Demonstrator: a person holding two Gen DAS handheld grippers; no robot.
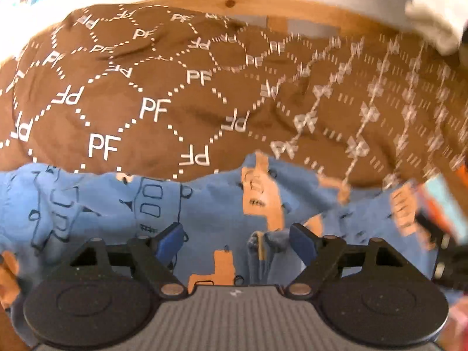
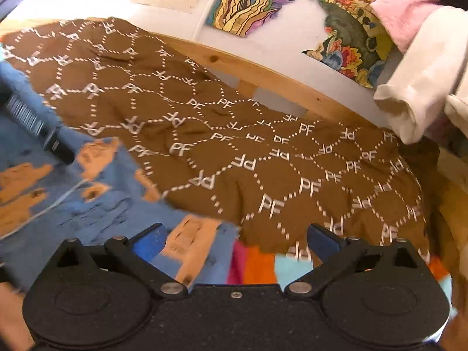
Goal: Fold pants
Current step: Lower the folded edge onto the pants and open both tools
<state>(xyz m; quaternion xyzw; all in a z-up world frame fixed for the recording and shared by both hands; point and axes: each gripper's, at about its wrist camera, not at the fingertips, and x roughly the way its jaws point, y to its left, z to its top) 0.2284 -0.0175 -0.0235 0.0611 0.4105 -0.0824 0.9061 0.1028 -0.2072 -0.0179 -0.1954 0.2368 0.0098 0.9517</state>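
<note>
Blue pants (image 1: 204, 213) with orange and outlined vehicle prints lie crumpled on a brown blanket (image 1: 163, 93) patterned with white "PF" letters. My left gripper (image 1: 237, 239) is open just above the pants, its blue pads (image 1: 169, 239) on either side of a bunched fold; nothing is held. In the right wrist view the pants (image 2: 96, 204) lie at the lower left. My right gripper (image 2: 237, 242) is open and empty over the pants' right edge and the blanket (image 2: 263, 158). The left gripper's body (image 2: 35, 125) shows at the far left.
A wooden bed frame (image 2: 263, 79) borders the blanket at the back. Colourful pictures (image 2: 263, 0) hang on the white wall. Cream and pink clothes (image 2: 424, 67) hang at the right. A bright multicoloured fabric (image 2: 263, 266) lies under the blanket's near edge.
</note>
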